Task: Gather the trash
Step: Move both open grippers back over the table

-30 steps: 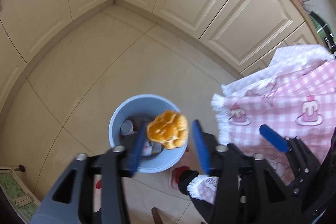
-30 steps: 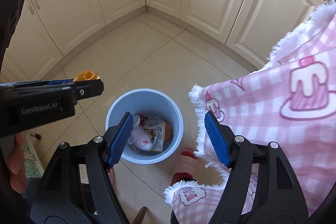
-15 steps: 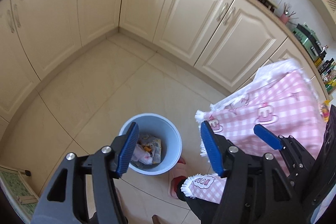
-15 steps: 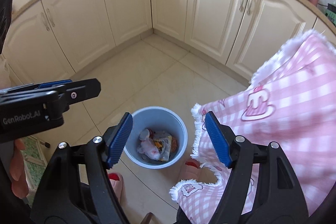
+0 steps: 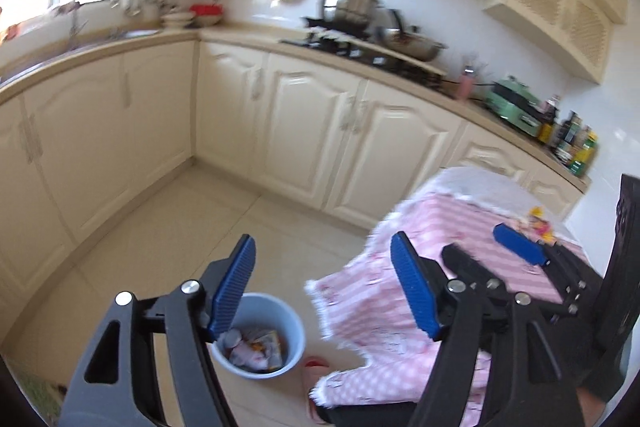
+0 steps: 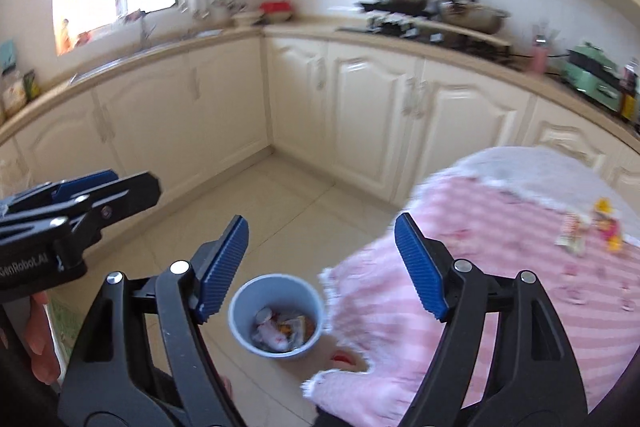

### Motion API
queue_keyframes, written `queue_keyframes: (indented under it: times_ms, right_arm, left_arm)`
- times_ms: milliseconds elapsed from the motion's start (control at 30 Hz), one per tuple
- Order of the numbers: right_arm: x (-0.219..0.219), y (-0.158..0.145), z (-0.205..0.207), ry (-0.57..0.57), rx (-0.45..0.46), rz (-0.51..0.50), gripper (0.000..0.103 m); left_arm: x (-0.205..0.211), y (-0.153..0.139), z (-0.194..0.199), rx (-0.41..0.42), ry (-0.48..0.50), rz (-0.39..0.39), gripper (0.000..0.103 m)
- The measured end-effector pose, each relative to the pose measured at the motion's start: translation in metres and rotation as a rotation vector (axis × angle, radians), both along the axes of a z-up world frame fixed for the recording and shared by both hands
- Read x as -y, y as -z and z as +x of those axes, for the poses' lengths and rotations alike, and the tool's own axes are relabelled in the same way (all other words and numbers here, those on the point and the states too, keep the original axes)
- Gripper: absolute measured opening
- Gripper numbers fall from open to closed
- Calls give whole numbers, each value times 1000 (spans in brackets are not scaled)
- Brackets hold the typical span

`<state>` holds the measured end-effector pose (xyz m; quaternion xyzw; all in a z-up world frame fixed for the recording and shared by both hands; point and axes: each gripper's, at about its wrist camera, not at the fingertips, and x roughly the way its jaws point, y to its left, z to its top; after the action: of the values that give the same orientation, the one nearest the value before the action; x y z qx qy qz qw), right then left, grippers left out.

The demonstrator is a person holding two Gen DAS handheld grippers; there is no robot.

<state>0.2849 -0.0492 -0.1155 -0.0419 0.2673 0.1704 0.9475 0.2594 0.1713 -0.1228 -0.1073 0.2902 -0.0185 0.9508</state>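
Hand-held gripper (image 5: 324, 287) above trash bin (image 5: 294, 323)

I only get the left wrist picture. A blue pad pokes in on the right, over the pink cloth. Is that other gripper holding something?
Observer: No. The right wrist view shows the right gripper with both pads wide apart and nothing between them.
Operator: Something colourful sits behind that pad. What is it?
Observer: Two separate bits lie on the pink cloth: a small wrapper and a yellow scrap, neither touched by a gripper.
Operator: What carries the left gripper?
Observer: A bare hand shows just below the left gripper, at the left edge of that view.
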Motion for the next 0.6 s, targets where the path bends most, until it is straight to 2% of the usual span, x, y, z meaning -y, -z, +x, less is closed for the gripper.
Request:
queue_keyframes:
  times_ms: [100, 300, 400, 467, 600]
  right_arm:
    - [56, -10, 1, 99, 20, -3, 77]
    - [179, -14, 9, 307, 14, -2, 77]
    - [228, -6, 17, 381, -10, -28, 78]
    - [256, 1, 25, 416, -33, -39, 78]
    - [307, 16, 44, 480, -80, -33, 78]
  left_arm:
    - [39, -6, 13, -6, 80, 16, 69]
    - [149, -2, 60, -64, 304, 21, 69]
    - [205, 13, 86, -119, 397, 44, 69]
    - [240, 23, 106, -150, 459, 30, 69]
    - [296, 48, 147, -215, 515, 42, 69]
